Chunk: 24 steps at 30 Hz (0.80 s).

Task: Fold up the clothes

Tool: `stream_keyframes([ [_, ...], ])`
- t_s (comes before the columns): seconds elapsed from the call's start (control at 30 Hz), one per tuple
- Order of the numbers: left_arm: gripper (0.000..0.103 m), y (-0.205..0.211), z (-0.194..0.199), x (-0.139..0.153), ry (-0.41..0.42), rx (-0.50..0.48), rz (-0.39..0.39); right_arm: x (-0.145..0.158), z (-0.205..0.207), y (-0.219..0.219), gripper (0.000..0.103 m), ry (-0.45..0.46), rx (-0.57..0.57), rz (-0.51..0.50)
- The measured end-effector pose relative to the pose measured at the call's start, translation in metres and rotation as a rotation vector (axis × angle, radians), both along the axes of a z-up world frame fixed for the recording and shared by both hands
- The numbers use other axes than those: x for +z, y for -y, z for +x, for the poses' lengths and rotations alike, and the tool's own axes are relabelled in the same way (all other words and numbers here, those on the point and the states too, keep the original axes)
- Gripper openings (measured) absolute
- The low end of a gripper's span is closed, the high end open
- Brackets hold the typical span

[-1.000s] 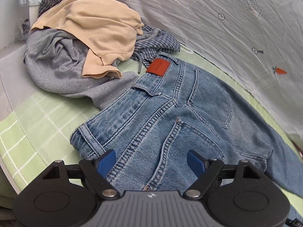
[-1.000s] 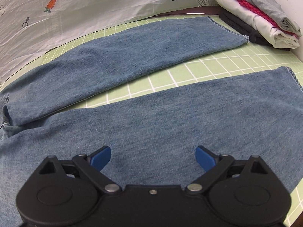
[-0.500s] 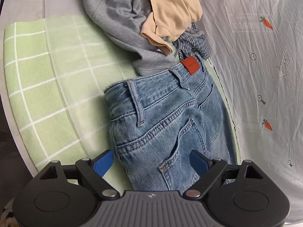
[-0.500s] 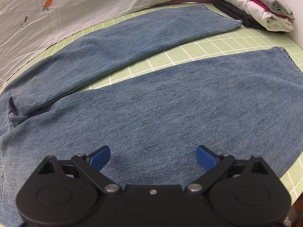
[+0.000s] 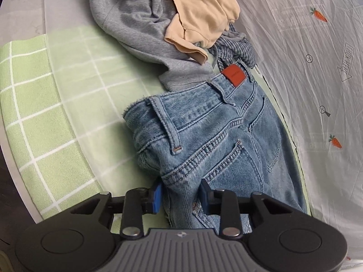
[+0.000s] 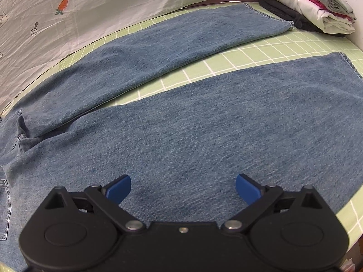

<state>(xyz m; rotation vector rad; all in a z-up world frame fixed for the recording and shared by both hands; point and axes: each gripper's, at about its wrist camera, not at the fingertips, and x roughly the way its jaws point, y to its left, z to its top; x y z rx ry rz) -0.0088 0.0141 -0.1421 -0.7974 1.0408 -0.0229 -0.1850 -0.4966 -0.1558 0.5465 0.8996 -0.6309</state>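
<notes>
Blue jeans [image 5: 215, 136] lie back side up on the green checked mat [image 5: 45, 113], with a red leather patch [image 5: 234, 76] at the waistband. My left gripper [image 5: 180, 196] is at the near hip edge below the waistband. Its jaws are closing, and a bunched fold of denim is pinched between the blue pads [image 5: 157, 198]. In the right wrist view the two legs of the jeans [image 6: 204, 124] spread flat in a V. My right gripper [image 6: 183, 188] hovers open over the near leg, with nothing between its fingers.
A heap of unfolded clothes lies beyond the waistband: a grey sweatshirt [image 5: 136, 22], a beige garment [image 5: 199, 6] and a checked shirt [image 5: 233, 47]. A white carrot-print sheet [image 5: 317, 90] runs along the far side. Folded clothes [image 6: 317, 6] are stacked past the leg hems.
The left gripper rolled and dropped to the hip edge of the jeans, then its jaws came together on a fold of denim. The right gripper stays open over the near leg.
</notes>
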Motion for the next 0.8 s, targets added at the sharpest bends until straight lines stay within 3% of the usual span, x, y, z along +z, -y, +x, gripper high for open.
stream_keyframes([
  [0.23, 0.035, 0.005, -0.003, 0.003, -0.003, 0.011, 0.033, 0.001, -0.032, 0.029, 0.100, 0.070, -0.097, 0.054],
  [0.37, 0.036, 0.004, -0.006, 0.001, -0.004, 0.058, 0.002, 0.001, -0.069, 0.058, 0.100, 0.105, -0.212, 0.095],
  [0.5, 0.036, 0.013, -0.008, 0.003, 0.000, 0.091, 0.037, 0.000, -0.112, 0.090, 0.100, 0.135, -0.321, 0.130],
  [0.67, 0.036, 0.022, -0.011, 0.006, -0.005, 0.152, 0.075, 0.000, -0.162, 0.126, 0.100, 0.246, -0.433, 0.204],
  [0.8, 0.036, 0.023, -0.016, 0.005, -0.005, 0.205, 0.052, -0.002, -0.193, 0.153, 0.101, 0.249, -0.513, 0.210],
])
